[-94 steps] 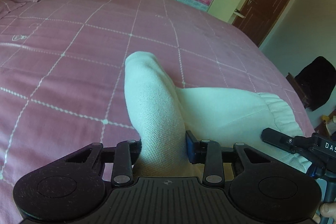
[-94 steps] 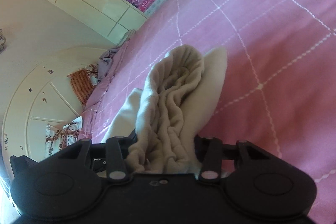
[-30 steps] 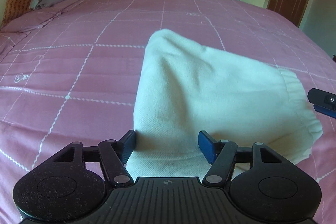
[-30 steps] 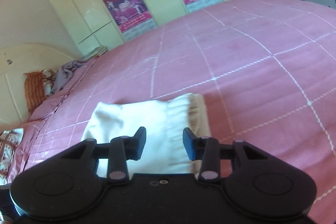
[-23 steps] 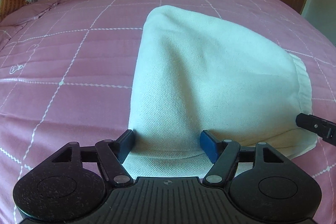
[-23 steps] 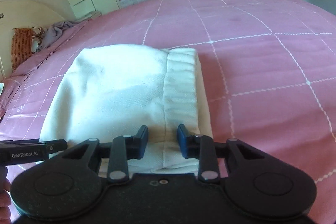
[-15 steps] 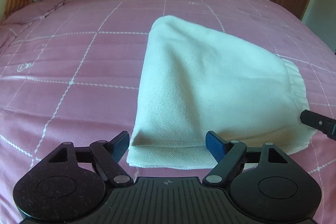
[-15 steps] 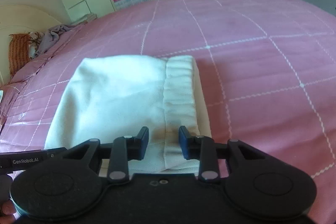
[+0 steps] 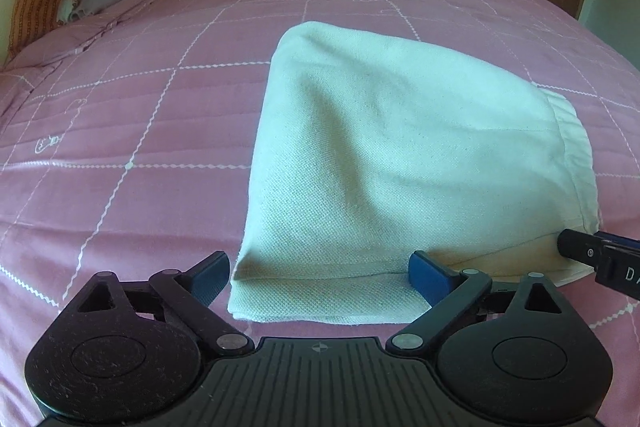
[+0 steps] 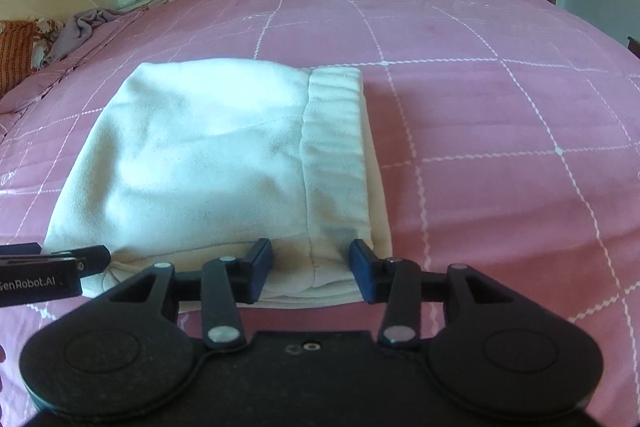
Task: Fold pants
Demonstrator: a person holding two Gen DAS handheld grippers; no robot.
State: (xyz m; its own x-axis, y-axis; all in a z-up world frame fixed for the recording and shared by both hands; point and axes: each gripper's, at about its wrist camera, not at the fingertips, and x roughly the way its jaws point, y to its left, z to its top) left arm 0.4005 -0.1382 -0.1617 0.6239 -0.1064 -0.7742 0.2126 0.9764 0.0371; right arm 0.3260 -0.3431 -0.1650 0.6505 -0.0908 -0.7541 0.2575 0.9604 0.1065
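On the pink quilted bedspread [image 9: 160, 115] your folded white pants [image 9: 384, 155] lie flat, both your left gripper [image 9: 320, 277] and right gripper [image 10: 311, 269] spread apart at their near edge, gripping nothing.

"GenRobot.AI" on left tongs [image 10: 36, 281]

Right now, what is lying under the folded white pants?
Under the pants only the pink bedspread shows, around every edge. A lower layer of the pants peeks out in front. Anything beneath the fabric is covered.
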